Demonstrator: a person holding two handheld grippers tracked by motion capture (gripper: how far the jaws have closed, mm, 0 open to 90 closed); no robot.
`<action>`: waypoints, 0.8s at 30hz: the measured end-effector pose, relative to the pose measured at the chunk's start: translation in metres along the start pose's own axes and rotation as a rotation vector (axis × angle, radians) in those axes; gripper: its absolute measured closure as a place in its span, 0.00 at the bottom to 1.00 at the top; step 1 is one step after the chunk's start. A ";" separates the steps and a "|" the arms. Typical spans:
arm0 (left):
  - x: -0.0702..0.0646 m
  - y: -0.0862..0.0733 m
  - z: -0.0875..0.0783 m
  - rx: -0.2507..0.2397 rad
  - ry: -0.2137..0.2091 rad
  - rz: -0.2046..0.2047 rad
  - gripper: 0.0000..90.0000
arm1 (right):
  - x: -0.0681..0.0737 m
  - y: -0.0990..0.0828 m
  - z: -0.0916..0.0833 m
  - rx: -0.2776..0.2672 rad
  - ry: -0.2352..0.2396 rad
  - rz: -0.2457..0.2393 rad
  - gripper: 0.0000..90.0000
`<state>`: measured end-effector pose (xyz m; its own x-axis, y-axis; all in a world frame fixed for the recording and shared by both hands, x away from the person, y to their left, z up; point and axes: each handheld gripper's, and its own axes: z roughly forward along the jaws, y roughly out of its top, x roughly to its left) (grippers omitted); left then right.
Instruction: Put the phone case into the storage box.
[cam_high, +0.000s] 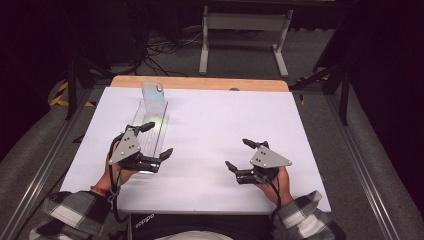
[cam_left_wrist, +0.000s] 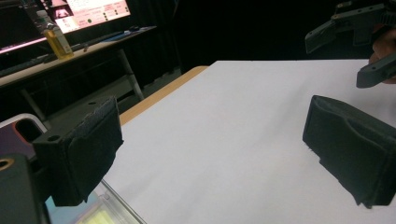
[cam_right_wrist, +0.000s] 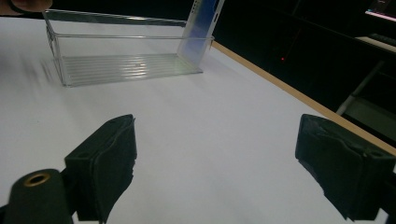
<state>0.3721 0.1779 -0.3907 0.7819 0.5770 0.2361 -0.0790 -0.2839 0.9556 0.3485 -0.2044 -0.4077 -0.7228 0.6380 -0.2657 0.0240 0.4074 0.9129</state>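
A clear plastic tray (cam_high: 154, 116) lies lengthwise on the left of the white table (cam_high: 225, 115). A phone (cam_high: 152, 93) leans upright against its far end. My left gripper (cam_high: 160, 138) hovers open over the tray's near end with nothing between its jaws. Open and holding nothing, my right gripper (cam_high: 236, 153) is over bare table at the right. The right gripper view has the tray (cam_right_wrist: 126, 63) and phone (cam_right_wrist: 201, 28) beyond my right gripper (cam_right_wrist: 224, 168). In the left gripper view, my left gripper (cam_left_wrist: 215, 154) has the tray's rim (cam_left_wrist: 109, 205) below it, and the right gripper (cam_left_wrist: 359, 42) is farther off.
The table's wooden far edge (cam_high: 200, 83) shows past the white cover. A white frame stand (cam_high: 245, 30) and cables lie on the floor behind. A desk with a yellow bottle (cam_left_wrist: 56, 39) and a screen stands off to the side.
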 end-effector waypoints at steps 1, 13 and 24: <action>-0.001 -0.001 0.000 0.002 -0.003 0.005 0.06 | 0.000 0.000 0.000 0.000 -0.001 0.000 0.14; -0.013 -0.010 -0.002 0.023 -0.021 0.025 0.06 | 0.001 0.001 -0.001 0.000 0.007 -0.004 0.14; -0.023 -0.021 -0.004 0.059 -0.034 0.029 0.06 | 0.002 0.001 -0.001 -0.001 0.014 0.000 0.14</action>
<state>0.3534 0.1735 -0.4154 0.8005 0.5416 0.2567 -0.0667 -0.3452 0.9362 0.3463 -0.2037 -0.4072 -0.7325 0.6285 -0.2615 0.0228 0.4066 0.9133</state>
